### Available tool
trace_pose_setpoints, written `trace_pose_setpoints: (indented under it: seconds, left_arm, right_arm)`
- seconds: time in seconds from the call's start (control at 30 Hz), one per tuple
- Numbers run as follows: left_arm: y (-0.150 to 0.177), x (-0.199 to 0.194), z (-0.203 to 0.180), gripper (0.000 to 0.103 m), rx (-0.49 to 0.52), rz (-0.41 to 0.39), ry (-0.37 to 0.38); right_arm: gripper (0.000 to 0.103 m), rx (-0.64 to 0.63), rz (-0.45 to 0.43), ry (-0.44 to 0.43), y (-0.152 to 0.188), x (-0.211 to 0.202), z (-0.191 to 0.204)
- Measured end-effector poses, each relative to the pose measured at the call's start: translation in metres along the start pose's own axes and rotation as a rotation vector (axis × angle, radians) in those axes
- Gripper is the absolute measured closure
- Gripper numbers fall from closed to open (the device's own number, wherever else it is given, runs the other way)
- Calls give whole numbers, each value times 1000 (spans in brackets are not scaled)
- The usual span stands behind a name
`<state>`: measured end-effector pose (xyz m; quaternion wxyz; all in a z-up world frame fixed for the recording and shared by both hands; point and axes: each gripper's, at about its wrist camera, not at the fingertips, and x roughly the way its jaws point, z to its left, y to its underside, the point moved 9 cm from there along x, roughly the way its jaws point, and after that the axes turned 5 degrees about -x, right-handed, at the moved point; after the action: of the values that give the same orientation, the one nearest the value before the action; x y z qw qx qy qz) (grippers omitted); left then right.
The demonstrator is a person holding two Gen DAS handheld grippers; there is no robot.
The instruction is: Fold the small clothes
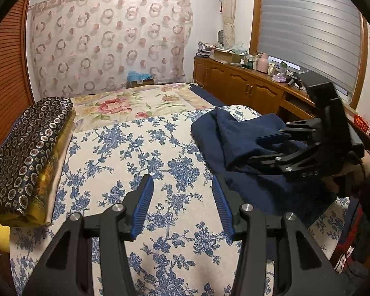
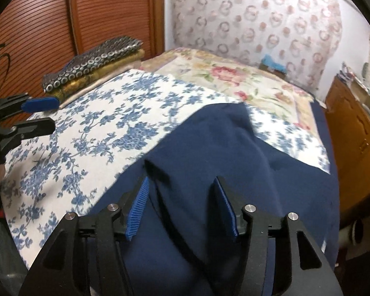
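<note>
A navy blue garment lies rumpled on the right side of the blue-flowered bedspread; in the right wrist view it fills the foreground with a raised fold. My left gripper is open and empty, over bare bedspread to the left of the garment. My right gripper is open with its jaws straddling a fold and dark hem of the garment. The right gripper also shows in the left wrist view, over the garment. The left gripper shows at the left edge of the right wrist view, open.
A stack of folded cloths with a dark ring-patterned one on top lies at the bed's left edge. A pink-flowered cover lies at the far end. A wooden cabinet with clutter runs along the right. A wooden louvred door is at the left.
</note>
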<state>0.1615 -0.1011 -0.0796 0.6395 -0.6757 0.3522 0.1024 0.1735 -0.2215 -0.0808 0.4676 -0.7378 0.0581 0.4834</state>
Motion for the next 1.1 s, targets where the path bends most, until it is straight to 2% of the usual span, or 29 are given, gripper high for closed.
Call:
trace_pose_setpoints:
  seconds: [0.2,0.4,0.47,0.53,0.6,0.67,0.87,0.97,1.1]
  left_arm:
    - [3,-1,1,55,-7,1,3]
    - [6,0,1,55,-14,10,12]
    - [9,2,-1,55,-11,20,20]
    - [12,4,-4,55,-7,26,21]
    - [14,4,-7,55,-3,32,27]
    - [16,5,-11,55,4,37,32]
    - [20,9,-24,55,28,52,50]
    - [21,9,-29,55,30,57,62]
    - [25,12,-36,55,39,70,75]
  right_arm:
    - [46,-55,48,-1,-1,22,14]
    - [47,-25,92,6,5,38,7]
    - [61,-9,78,-8,4,35,4]
    - [90,15,52,-39,2,28,1]
    - [94,37,16,-32,-2,17,-6]
    - [95,66,-31,-25,-8,2,-16]
    - [96,149,-132,133,-20,-54,-86]
    - [96,174,-137,216,-21,-69,-123]
    - [96,219,-92,324,-13,-69,-176]
